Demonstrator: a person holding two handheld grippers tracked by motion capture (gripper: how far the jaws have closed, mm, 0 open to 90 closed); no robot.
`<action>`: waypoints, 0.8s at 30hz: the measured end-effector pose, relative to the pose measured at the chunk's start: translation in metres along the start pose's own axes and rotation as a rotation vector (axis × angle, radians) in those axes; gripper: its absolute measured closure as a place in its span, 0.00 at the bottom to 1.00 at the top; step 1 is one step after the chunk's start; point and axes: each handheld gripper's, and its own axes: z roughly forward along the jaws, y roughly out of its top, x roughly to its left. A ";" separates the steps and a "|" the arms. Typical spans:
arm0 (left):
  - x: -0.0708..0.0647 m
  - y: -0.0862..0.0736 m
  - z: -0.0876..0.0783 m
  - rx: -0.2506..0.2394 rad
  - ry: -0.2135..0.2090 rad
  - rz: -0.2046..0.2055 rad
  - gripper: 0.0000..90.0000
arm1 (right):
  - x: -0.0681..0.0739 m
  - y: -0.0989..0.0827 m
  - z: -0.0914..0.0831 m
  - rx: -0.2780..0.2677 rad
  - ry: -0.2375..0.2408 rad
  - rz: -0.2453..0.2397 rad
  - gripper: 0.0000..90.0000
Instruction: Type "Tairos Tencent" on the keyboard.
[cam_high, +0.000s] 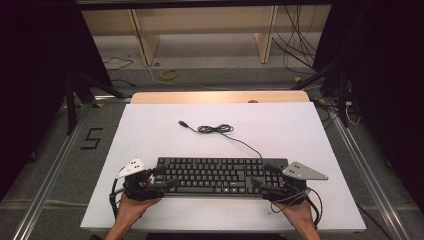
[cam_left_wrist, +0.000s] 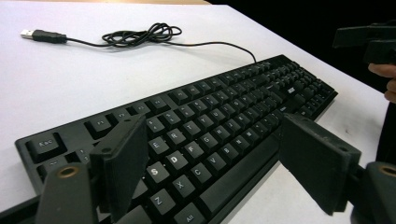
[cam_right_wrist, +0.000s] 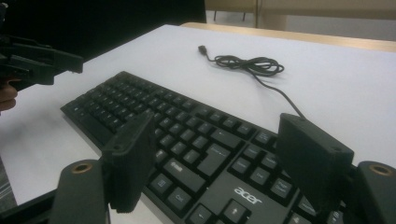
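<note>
A black Acer keyboard (cam_high: 220, 175) lies across the near part of the white board (cam_high: 150, 130). Its cable (cam_high: 215, 129) coils behind it and ends in a loose USB plug (cam_high: 183, 123). My left gripper (cam_high: 167, 178) hovers at the keyboard's left end, jaws open. In the left gripper view the left gripper (cam_left_wrist: 217, 122) spreads its jaws over the letter keys (cam_left_wrist: 187, 149) without pressing them. My right gripper (cam_high: 262, 175) is at the keyboard's right end, also open. In the right gripper view the right gripper (cam_right_wrist: 217, 120) straddles the keys by the Acer logo (cam_right_wrist: 247, 196).
The board rests on a wooden tabletop (cam_high: 220, 96). Beyond it are wooden shelf legs (cam_high: 145, 40), floor cables (cam_high: 300, 45) and a yellow ring (cam_high: 169, 74). Metal rails (cam_high: 50, 175) run along both sides. The board's far half holds just the cable.
</note>
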 end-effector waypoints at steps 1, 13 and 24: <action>0.000 0.000 0.000 -0.001 0.007 -0.005 0.27 | 0.001 0.002 0.002 0.005 0.005 -0.004 0.33; 0.011 0.000 0.001 0.081 0.057 -0.075 0.32 | 0.014 0.028 0.037 0.098 0.054 -0.062 0.35; 0.017 0.000 0.001 0.135 0.091 -0.092 0.45 | 0.021 0.045 0.069 0.164 0.074 -0.076 0.39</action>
